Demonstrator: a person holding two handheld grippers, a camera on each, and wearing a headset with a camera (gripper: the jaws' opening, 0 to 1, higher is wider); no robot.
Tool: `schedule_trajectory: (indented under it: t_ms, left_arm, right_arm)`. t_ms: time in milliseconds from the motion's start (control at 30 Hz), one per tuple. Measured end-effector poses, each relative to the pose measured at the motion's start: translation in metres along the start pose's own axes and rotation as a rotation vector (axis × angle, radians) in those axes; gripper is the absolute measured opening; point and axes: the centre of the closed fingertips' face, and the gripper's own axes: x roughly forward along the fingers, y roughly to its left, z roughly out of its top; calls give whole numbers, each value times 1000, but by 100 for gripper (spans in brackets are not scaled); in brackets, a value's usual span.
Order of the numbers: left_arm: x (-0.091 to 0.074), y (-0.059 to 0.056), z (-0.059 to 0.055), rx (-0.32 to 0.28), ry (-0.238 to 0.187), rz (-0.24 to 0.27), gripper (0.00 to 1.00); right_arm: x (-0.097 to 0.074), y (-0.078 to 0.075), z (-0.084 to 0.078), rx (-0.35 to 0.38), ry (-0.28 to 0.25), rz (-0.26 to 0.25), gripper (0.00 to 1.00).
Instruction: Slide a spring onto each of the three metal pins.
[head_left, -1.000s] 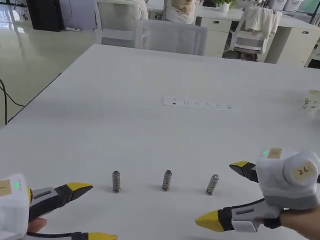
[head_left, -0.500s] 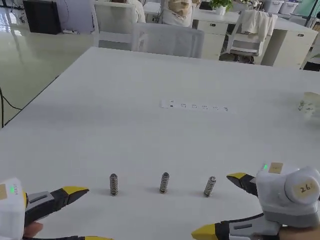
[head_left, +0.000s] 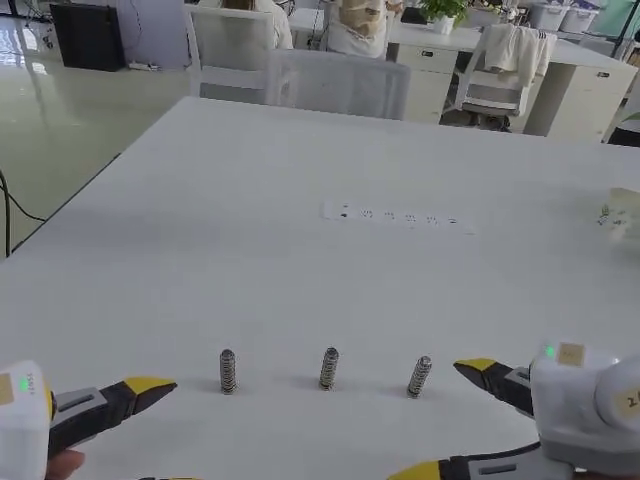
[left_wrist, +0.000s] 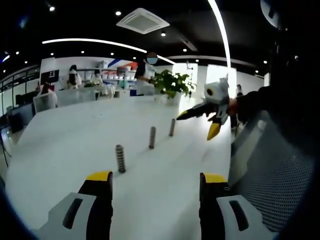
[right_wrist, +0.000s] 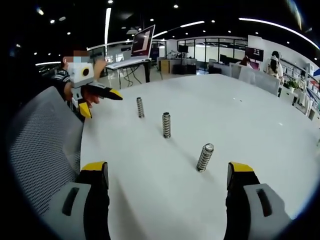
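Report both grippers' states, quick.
Left gripper: open, holding nothing.
Right gripper: open, holding nothing.

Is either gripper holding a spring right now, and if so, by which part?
Nothing is held. The left gripper and the right gripper are both open, with nothing between their jaws. The three springs stand on the table, apart from both.
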Motion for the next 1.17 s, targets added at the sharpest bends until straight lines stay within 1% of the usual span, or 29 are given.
schedule_trajectory:
  t_ms: [33,167,233,300,533,600,833,1033,1167]
  left_arm:
    - [0,0,0,0,1,0,66]
    - [-1,0,-2,-2,3,2,66]
    - [-1,0,-2,-4,3,4,66]
    - [-1,0,-2,-4,2,4,66]
    - [0,1,-3,-6,5,5,66]
    - [0,1,-3,-7,4,4,66]
    - [1,1,-4,-7,7,2,66]
    - [2,1,-5,-8,8,1,66]
    - [2,1,-6,-11,9,1,66]
  right_arm:
    - [0,0,2,-11,-26,6,99]
    - [0,0,-1,-5,-17,3,99]
    - [0,-1,0,0,-28,2,99]
    - [0,-3,0,-8,-37,-4,99]
    - [0,-3,-6,-23,-33,0,99]
    - [-1,-5,-5,-17,-52,-3,99]
    - [0,-5,-6,-14,-44,-5,99]
    - [-1,-7,-6,-5,-49,-14,99]
    - [0,-6,-8,-1,-37,-11,99]
